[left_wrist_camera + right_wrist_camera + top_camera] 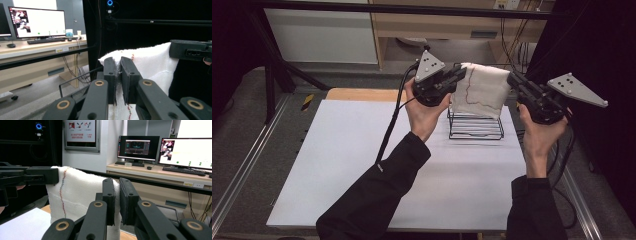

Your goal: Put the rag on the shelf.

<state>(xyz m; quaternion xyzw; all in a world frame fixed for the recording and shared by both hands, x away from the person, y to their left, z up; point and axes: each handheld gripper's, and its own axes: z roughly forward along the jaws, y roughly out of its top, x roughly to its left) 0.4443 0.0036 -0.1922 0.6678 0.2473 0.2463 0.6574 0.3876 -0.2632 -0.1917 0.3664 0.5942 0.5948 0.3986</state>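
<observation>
A white cloth (482,90) with a red and blue stitched line hangs stretched in the air above a black wire rack (475,126). My left gripper (460,75) is shut on the cloth's left top corner, and my right gripper (513,80) is shut on its right top corner. In the left gripper view the jaws (118,72) pinch the cloth (150,62), with the other gripper (190,50) across it. In the right gripper view the jaws (117,195) clamp the cloth's edge (75,195), and the left gripper (30,177) holds the far corner.
The wire rack stands on a white table (362,165) near its far right edge. A wooden strip (362,94) borders the table's far side. Desks with monitors (187,152) stand beyond. Black frame bars (412,9) surround the table.
</observation>
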